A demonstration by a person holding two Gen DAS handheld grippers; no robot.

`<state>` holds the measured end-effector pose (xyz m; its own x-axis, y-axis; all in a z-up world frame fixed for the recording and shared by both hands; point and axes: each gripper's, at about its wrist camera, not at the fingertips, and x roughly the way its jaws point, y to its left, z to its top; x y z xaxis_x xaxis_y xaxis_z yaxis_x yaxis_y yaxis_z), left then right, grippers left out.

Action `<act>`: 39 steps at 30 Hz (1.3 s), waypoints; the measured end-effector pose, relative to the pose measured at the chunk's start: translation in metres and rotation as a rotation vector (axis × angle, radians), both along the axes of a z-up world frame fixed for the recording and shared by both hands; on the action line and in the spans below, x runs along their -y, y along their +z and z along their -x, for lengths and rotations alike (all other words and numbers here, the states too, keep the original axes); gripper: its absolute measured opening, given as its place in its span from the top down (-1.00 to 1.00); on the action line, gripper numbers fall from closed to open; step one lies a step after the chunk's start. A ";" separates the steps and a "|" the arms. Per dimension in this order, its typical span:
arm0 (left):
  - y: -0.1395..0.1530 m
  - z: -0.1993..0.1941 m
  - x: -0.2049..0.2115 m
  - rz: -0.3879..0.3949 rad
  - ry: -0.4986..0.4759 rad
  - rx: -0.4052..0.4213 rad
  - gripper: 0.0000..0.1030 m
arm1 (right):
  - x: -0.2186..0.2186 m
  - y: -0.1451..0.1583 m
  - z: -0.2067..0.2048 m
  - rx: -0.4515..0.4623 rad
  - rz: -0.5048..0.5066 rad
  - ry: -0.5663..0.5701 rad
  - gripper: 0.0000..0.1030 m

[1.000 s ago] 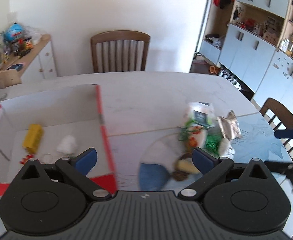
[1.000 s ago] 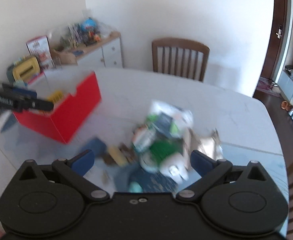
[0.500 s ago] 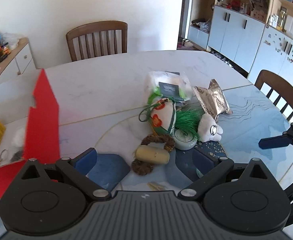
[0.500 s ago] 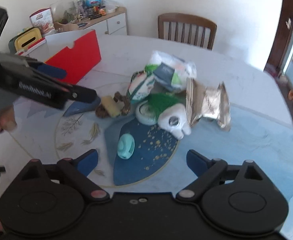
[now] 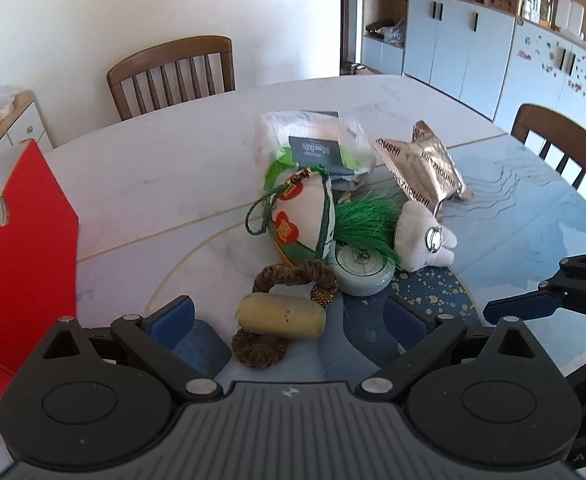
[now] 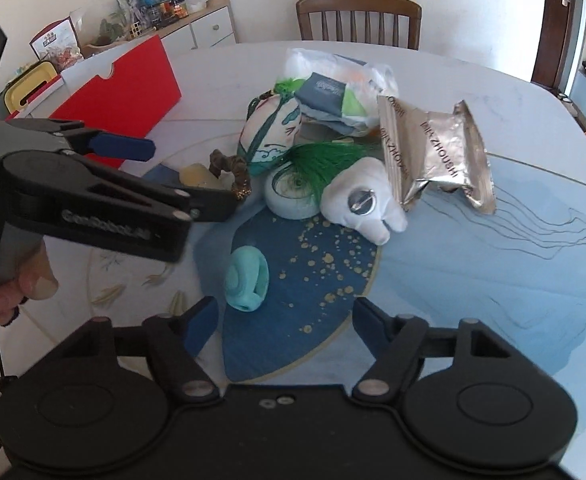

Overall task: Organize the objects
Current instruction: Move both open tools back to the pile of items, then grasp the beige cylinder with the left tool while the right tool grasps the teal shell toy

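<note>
A pale yellow cylinder (image 5: 281, 317) lies across a coil of brown braided rope (image 5: 293, 280) on the marble table (image 5: 153, 176), at the near edge of a heap: an embroidered white pouch with green cord (image 5: 303, 216), a round grey-green tin (image 5: 361, 273), a white plush (image 5: 423, 238), a silver foil packet (image 5: 425, 168) and a clear plastic bag (image 5: 313, 140). The left gripper (image 5: 289, 316) hangs over the cylinder, jaws spread wide to either side, not touching it. The right gripper (image 6: 281, 320) has just been closing yet grips nothing; a small teal rubbery piece (image 6: 247, 278) lies just ahead of it (nearer its left finger). A red box (image 6: 121, 100) stands well apart at the left.
</note>
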<state>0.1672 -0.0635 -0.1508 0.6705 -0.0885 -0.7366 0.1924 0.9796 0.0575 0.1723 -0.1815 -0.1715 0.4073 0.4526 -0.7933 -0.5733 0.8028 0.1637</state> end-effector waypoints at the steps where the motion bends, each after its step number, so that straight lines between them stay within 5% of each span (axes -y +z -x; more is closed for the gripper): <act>1: -0.002 -0.001 0.001 -0.002 0.000 -0.005 -0.96 | -0.001 -0.001 0.000 -0.002 -0.007 0.002 -0.34; 17: -0.013 -0.011 0.001 -0.015 -0.003 -0.038 0.00 | -0.008 -0.001 -0.007 -0.042 -0.072 0.003 0.26; 24: -0.010 -0.010 -0.002 -0.002 0.002 -0.046 0.00 | -0.011 0.002 -0.008 -0.044 -0.080 -0.018 0.63; 39: 0.023 0.008 -0.021 0.091 0.018 -0.047 0.01 | -0.010 0.036 0.007 -0.015 -0.118 -0.025 0.64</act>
